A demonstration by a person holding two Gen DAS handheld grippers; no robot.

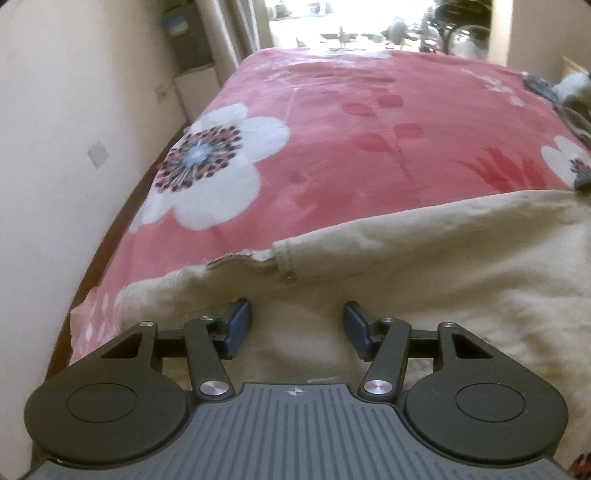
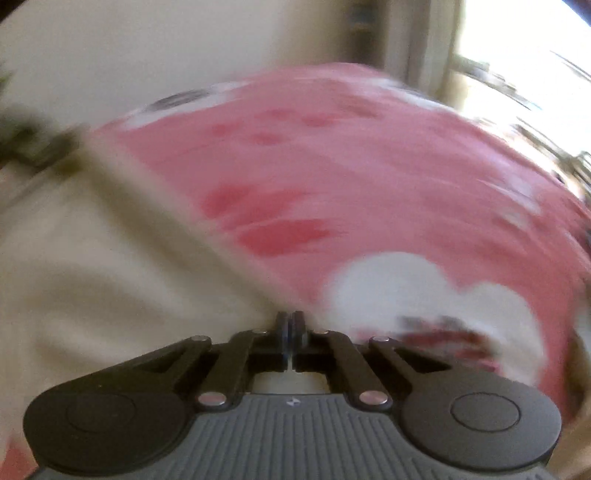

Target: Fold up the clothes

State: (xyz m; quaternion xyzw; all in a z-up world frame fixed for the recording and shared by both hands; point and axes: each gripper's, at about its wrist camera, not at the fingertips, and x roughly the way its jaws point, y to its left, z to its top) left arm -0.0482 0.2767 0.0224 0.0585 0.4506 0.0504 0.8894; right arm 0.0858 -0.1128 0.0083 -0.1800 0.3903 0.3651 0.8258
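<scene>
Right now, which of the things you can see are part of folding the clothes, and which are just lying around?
Part of the job:
- beige garment, spread on the bed
- left gripper, open above it
- right gripper, shut at the garment's edge; blur hides whether it pinches cloth

Just lying about:
- pink floral bedspread
- dark and pale bundle at the bed's far right edge
- wall beside the bed

A garment [image 1: 424, 266] is lying on a bedspread [image 1: 332, 140], which is stretching beyond it toward a window [image 1: 351, 22], with a wall [image 1: 74, 110] running along the bed's left side.
</scene>
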